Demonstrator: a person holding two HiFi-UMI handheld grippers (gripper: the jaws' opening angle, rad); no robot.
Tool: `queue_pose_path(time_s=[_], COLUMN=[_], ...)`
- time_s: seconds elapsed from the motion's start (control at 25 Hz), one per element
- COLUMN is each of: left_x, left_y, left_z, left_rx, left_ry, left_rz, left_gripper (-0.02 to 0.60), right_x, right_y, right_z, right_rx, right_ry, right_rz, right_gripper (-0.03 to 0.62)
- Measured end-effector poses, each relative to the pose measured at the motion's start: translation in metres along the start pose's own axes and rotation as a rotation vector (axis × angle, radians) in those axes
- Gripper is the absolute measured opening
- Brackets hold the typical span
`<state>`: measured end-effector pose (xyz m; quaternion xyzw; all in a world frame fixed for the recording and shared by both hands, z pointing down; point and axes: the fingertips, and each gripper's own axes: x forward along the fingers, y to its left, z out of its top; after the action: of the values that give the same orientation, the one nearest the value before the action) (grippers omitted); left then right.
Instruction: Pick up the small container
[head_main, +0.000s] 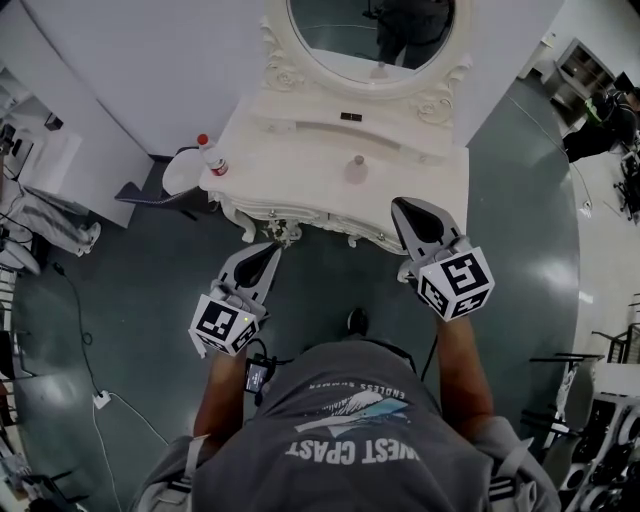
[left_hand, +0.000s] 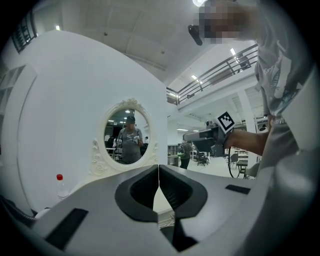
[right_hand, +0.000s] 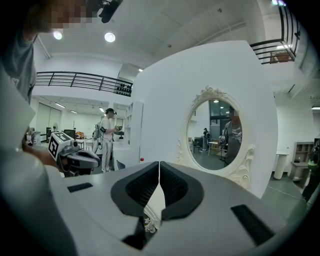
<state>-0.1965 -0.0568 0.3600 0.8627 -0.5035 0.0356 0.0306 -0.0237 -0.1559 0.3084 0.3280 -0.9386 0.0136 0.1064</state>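
**Grippers shut and empty, short of the small container**

Closed right up on the left gripper (left_hand: 158, 170): pads pressed edge to edge, nothing between them. Same on the right gripper (right_hand: 159, 167): jaws met along one thin seam, nothing caught there.

Both held out ahead of the person's chest and aimed at the white dressing table (head_main: 300, 190). From the head view, left one low over the grey floor (head_main: 130, 290), tips just short of the table's carved front edge. Right one further forward, tips overlapping the front right part of the tabletop; height above it not clear.

Standing upright on the tabletop, toward the middle and back: the small container (head_main: 357, 168), pale, with a narrower top. Touched by neither gripper, and nearer the right one than the left. Not made out in either gripper view.

Behind it, rising from the back of the table: the oval mirror (head_main: 370, 30) in a carved white frame, with the person's reflection inside. At the table's left corner, well apart from the container: a clear bottle (head_main: 212, 156) with a red cap, upright. Seen again low at the left of the left gripper view, beside the mirror frame.
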Motion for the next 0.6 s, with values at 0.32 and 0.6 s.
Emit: queue_pose_path(time_s=[0.32, 0.6], left_x=[0.019, 0.038], left_y=[0.001, 0.002], left_z=[0.0, -0.001], left_rx=[0.009, 0.011], left_ry=[0.027, 0.059], left_rz=[0.059, 0.152], left_gripper=[0.017, 0.017], right_x=[0.01, 0.024], right_y=[-0.029, -0.057], right_z=[-0.004, -0.007], right_rx=[0.019, 0.038], right_ry=[-0.016, -0.029], right_rz=[0.049, 0.129], right_gripper=[0.028, 0.028])
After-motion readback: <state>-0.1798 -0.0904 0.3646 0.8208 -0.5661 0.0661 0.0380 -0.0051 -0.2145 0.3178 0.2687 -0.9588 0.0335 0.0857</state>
